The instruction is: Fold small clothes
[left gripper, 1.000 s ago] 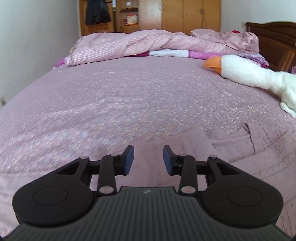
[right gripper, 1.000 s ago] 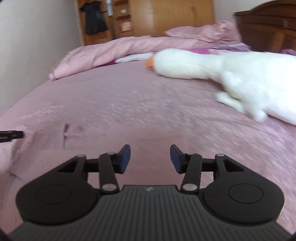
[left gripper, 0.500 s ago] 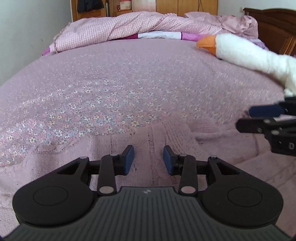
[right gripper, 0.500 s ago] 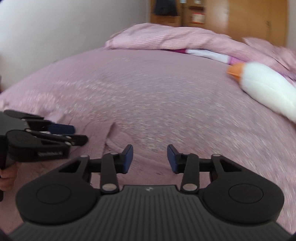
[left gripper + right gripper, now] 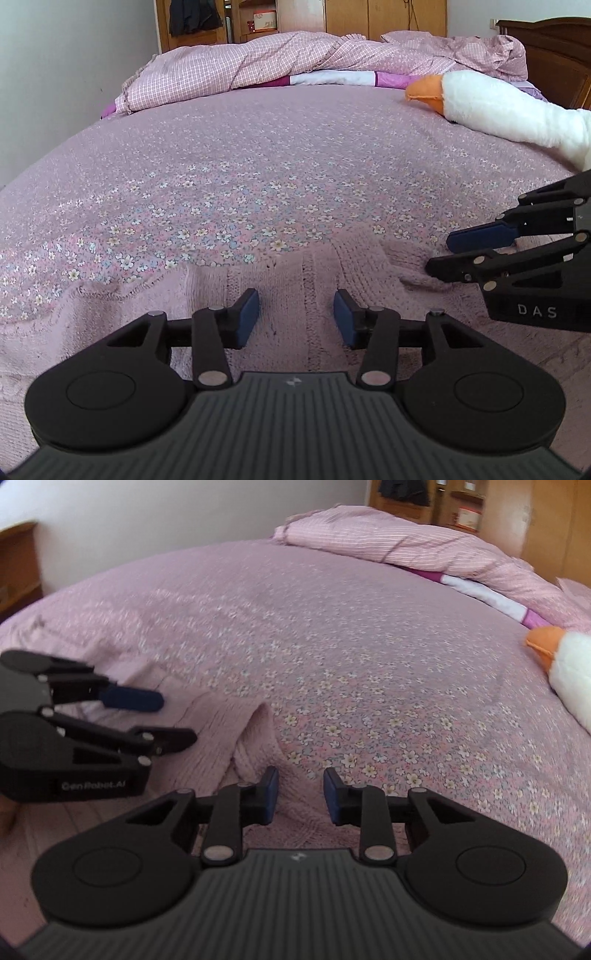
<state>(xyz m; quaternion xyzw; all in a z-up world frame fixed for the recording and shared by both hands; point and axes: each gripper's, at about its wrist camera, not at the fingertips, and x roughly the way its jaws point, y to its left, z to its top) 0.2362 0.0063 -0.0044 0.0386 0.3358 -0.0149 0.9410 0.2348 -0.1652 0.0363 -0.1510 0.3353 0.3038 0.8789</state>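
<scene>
L tongs [image 5: 296,318] low over the pink knit garment [image 5: 317,280], blue pads spread w/ a clear gap, nothing pinched; jaws have just been opening, only flat knit showing between them. R tongs [image 5: 297,794] narrower but still apart, jaws have just been closing; knit fabric lies beneath and between the pads, but whether the pads touch it I can't tell, and no grip is visible. In the left wrist view the R tongs come in from the right edge, tips just beside a raised fold of the garment's top edge. In the right wrist view the L tongs enter from the left, hovering over the garment, and a bit of the person's hand [image 5: 7,814] shows under it. Garment lies spread on the near part of the bed [image 5: 258,166], on a pink floral sheet, w/ a ribbed band running up its middle. Further out: white plush goose [image 5: 498,107] w/ orange beak at the right side of the bed, well apart from the garment. Bunched pink checked duvet [image 5: 295,59] across the far end. Wooden wardrobe [image 5: 369,16] behind, dark wood headboard [image 5: 554,48] at right.
</scene>
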